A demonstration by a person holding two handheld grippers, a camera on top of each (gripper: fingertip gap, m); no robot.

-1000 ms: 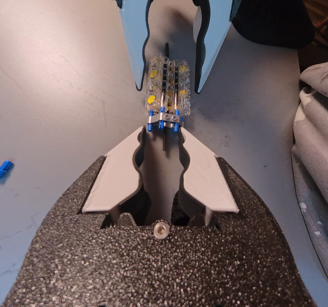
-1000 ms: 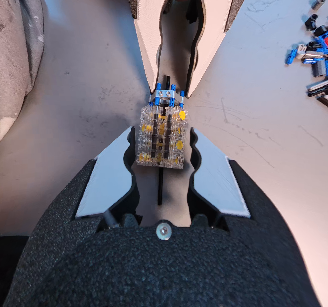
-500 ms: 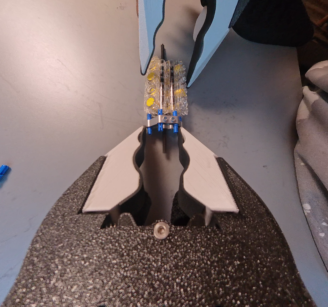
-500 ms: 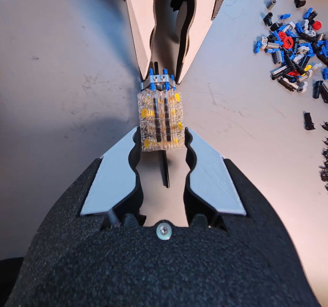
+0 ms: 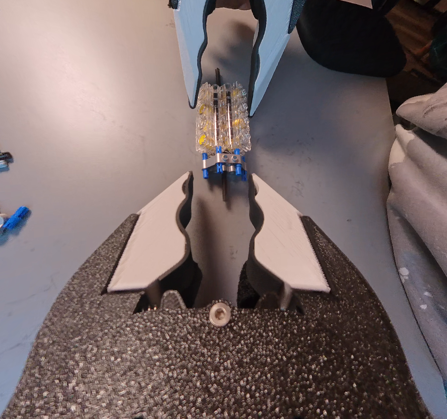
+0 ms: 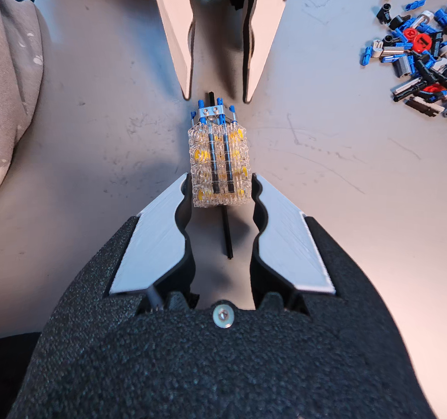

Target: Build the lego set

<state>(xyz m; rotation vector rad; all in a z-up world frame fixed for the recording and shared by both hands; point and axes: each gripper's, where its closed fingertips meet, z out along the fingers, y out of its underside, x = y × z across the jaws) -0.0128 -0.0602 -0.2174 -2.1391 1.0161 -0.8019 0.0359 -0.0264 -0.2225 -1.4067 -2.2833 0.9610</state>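
Note:
A clear studded block assembly with yellow dots has a black axle through it and a grey connector with blue pins at one end. My left gripper is open, its tips just short of the blue-pin end and not touching it. My right gripper is shut on the other end of the clear assembly, its fingertips pressed against the sides. The right gripper also shows at the top of the left wrist view, and the left gripper at the top of the right wrist view.
A pile of small blue, black, grey and red parts lies on the grey table to the right. A grey cloth lies at the table edge. A loose blue pin lies to the left. A black rounded object stands beyond. About 7 centimeters separates my left fingertips from my right. The black rounded object lies some 20 centimeters from my right tips, 25 centimeters from my left tips.
My right gripper has closed its fingers onto the clear assembly. My left gripper has opened a little and drawn back from the blue-pin end.

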